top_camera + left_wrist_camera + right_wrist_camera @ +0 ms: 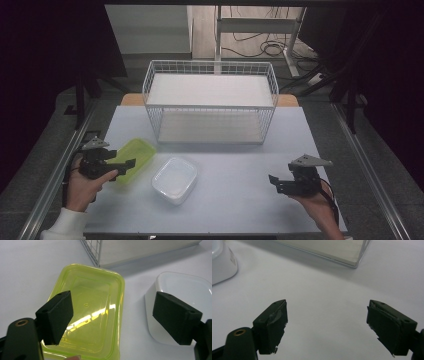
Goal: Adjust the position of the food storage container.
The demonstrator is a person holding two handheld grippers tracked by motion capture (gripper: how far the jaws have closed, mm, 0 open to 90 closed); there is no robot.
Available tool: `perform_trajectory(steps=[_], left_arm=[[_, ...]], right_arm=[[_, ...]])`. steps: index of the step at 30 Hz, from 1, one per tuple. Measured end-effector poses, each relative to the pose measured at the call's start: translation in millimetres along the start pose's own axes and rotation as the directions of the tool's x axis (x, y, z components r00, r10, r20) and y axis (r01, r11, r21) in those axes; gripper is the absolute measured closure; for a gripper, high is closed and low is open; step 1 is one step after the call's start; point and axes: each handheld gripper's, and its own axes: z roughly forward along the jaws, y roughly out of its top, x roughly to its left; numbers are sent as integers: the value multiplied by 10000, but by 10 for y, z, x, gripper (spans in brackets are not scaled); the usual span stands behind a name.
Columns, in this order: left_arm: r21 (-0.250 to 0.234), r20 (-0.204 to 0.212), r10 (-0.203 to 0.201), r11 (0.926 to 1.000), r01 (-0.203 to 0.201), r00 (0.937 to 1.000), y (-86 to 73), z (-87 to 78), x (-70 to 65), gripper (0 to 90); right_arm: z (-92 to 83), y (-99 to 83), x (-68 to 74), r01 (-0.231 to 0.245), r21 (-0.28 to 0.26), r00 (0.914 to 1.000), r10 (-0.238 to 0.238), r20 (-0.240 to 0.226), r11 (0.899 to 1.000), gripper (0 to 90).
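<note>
The yellow-green container [131, 160] is found at the lower left of the high view, just ahead of the left claw [126, 164], whose jaws are spread wide and hold nothing. Its long axis runs diagonally toward the wire basket [210, 102]. The white container [174, 179] lies just beside it; open worktop [240, 170] is left toward the right claw [274, 182], likewise wide and empty.

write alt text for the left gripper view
The left hand-held gripper, jaws wide open and holding nothing, hovers over a translucent yellow-green rectangular plastic container on a white table. A white rectangular plastic container lies beside it, with a white wire basket's corner behind.
</note>
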Motion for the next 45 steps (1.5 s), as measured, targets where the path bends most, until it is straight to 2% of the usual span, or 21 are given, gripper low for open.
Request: perform_trajectory(steps=[14,20,24,30,35,43,45], left_arm=[[52,-96,1,10000,-1,10000,-16,-26,19,168],[38,-212,146,9999,-145,9997,19,-113,-12,174],[270,-405,126,9996,-115,9991,39,-89,23,182],[513,-413,233,9985,-212,9989,81,-37,22,199],[809,-533,395,9961,-351,9978,199,39,55,209],[1206,-685,524,9917,-438,9963,413,194,196,240],[1338,-807,547,9900,-435,9952,459,244,242,286]], right_arm=[[101,4,26,-37,243,9987,49,-513,9997,187],[27,49,95,164,60,9978,-160,-636,9998,190],[53,27,94,183,206,9978,-170,-636,9996,195],[72,5,131,254,456,9981,-227,-579,9986,197],[42,29,173,275,422,9984,-254,-502,9987,198],[150,26,218,452,729,9963,-396,-763,9963,198],[156,20,227,461,789,9959,-396,-815,9958,199]])
